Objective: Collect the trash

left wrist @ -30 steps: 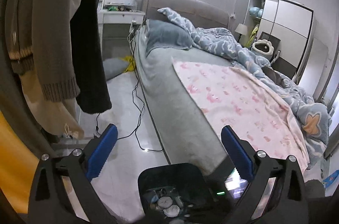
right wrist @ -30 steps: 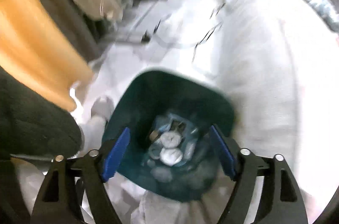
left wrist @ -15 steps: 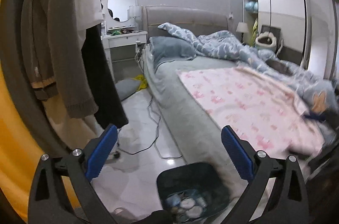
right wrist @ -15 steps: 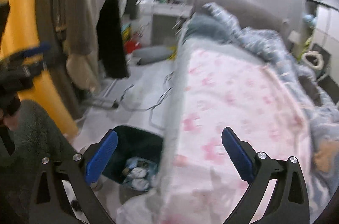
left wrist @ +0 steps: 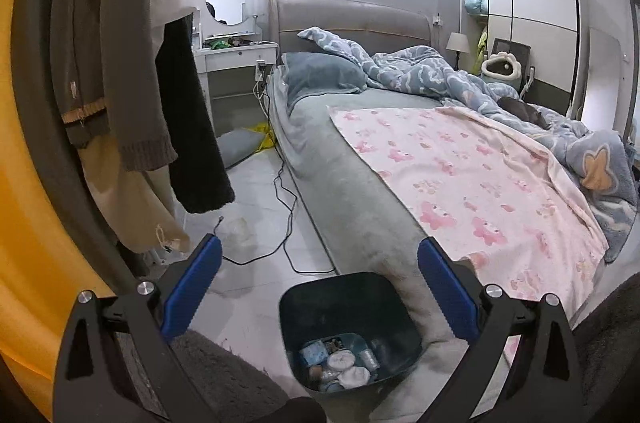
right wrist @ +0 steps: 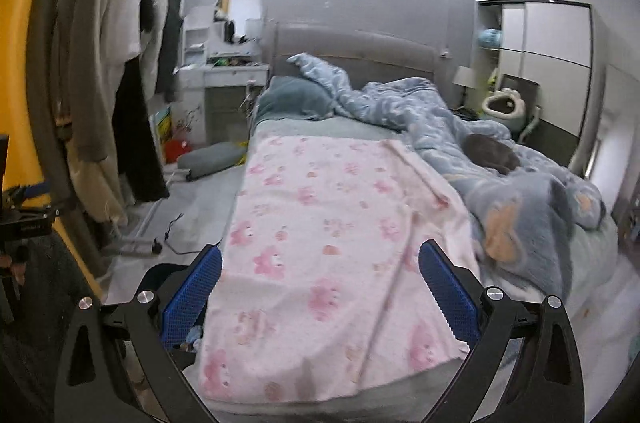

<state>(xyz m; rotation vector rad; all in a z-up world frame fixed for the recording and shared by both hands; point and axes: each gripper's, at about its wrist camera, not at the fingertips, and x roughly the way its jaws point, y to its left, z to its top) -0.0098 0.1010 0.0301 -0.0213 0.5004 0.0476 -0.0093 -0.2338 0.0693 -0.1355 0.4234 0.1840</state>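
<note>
A dark teal trash bin (left wrist: 304,303) stands on the floor beside the bed, with crumpled tissues and wrappers (left wrist: 340,367) in its bottom. My left gripper (left wrist: 320,287) is open and empty, held above and just behind the bin. My right gripper (right wrist: 320,291) is open and empty, raised over the pink blanket (right wrist: 320,223) on the bed. In the right wrist view only a sliver of the bin (right wrist: 160,273) shows behind the left finger (right wrist: 192,297).
A bed (left wrist: 352,183) with a blue duvet (left wrist: 460,79) fills the right. Hanging clothes (left wrist: 120,63) crowd the left. Black cables (left wrist: 288,215) trail over the floor tiles. A grey cushion (left wrist: 236,147) lies by the white dresser (left wrist: 236,63). A wardrobe (left wrist: 536,31) stands far right.
Both grippers have risen and tilted up from the bin. The right one has swung from over the bin to over the bed. Both stay open.
</note>
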